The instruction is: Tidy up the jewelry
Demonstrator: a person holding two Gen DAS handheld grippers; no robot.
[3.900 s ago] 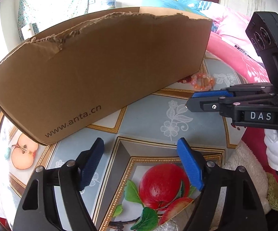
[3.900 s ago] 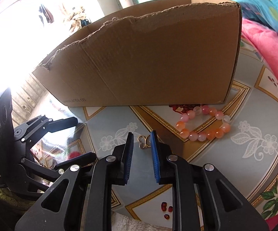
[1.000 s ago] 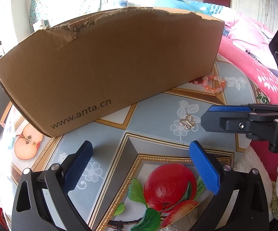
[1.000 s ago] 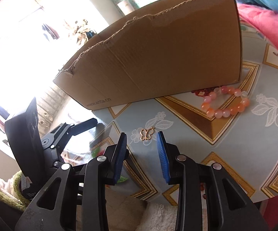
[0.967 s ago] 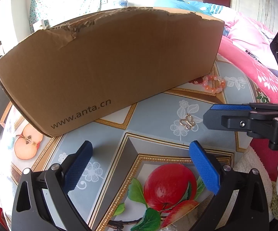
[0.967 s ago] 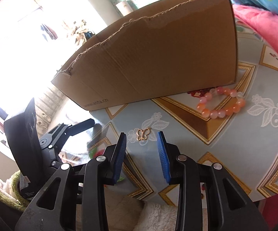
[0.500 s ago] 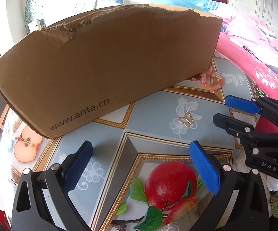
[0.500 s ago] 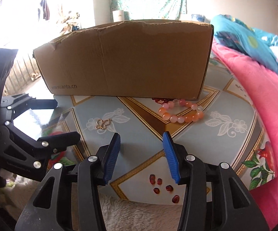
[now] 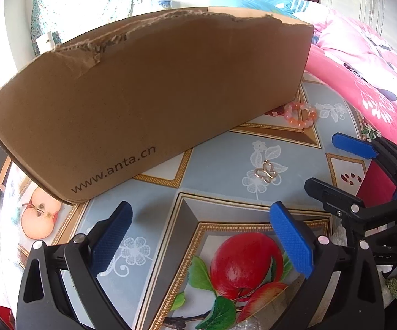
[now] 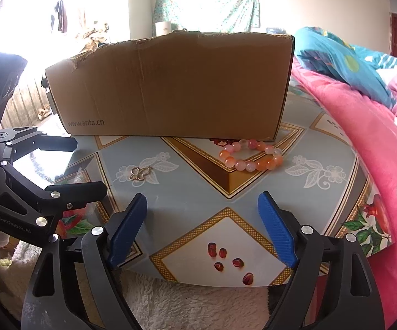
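Both grippers empty, held over the bench's near edge. My left gripper [image 9: 198,236] has its jaws spread wide with nothing between them; right gripper [image 10: 202,227] likewise wide, nothing held. The gold butterfly charm [image 10: 140,173] lies flat on the bench [image 10: 322,148], ahead and left of the right gripper, ahead and right of the left one, touching neither. The bead bracelet [image 10: 250,155] sits further back, just beside the cardboard box [image 10: 171,88] at its right front corner. The box takes up the far part of the bench. Pink blanket [image 10: 377,148] along the right edge.
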